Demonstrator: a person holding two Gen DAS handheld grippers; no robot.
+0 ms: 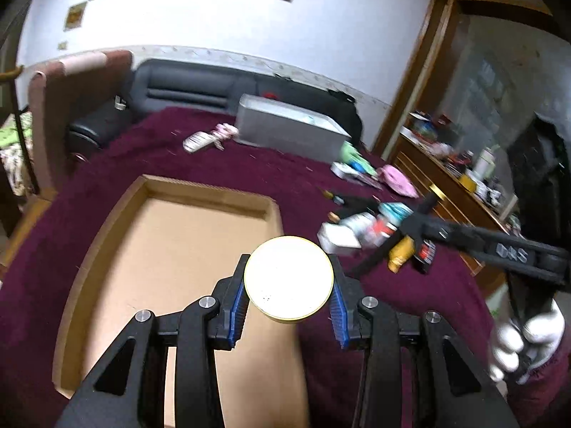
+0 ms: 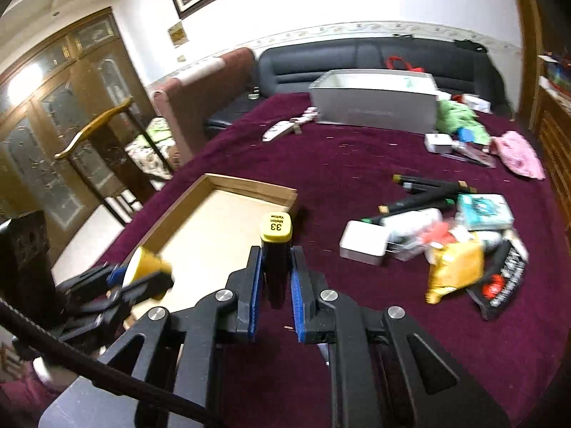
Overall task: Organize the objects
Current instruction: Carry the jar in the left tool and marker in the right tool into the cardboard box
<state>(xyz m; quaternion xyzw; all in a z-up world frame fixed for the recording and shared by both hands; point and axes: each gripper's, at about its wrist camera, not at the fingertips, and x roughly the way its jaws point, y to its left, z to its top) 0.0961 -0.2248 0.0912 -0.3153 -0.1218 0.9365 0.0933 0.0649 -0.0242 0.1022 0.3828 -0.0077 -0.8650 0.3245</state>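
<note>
The left gripper point(image 1: 288, 303), clamped on a round tin point(image 1: 288, 278), hung over the tray point(image 1: 200, 228), nearer it than the right gripper point(image 2: 274, 285), pinching a marker point(image 2: 275, 246) end-on.

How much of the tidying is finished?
Nothing is put away yet: the shallow cardboard tray is bare. In hand: the left gripper holds a round gold-rimmed tin, the right gripper a black yellow-capped marker. The cluttered pile remains.
</note>
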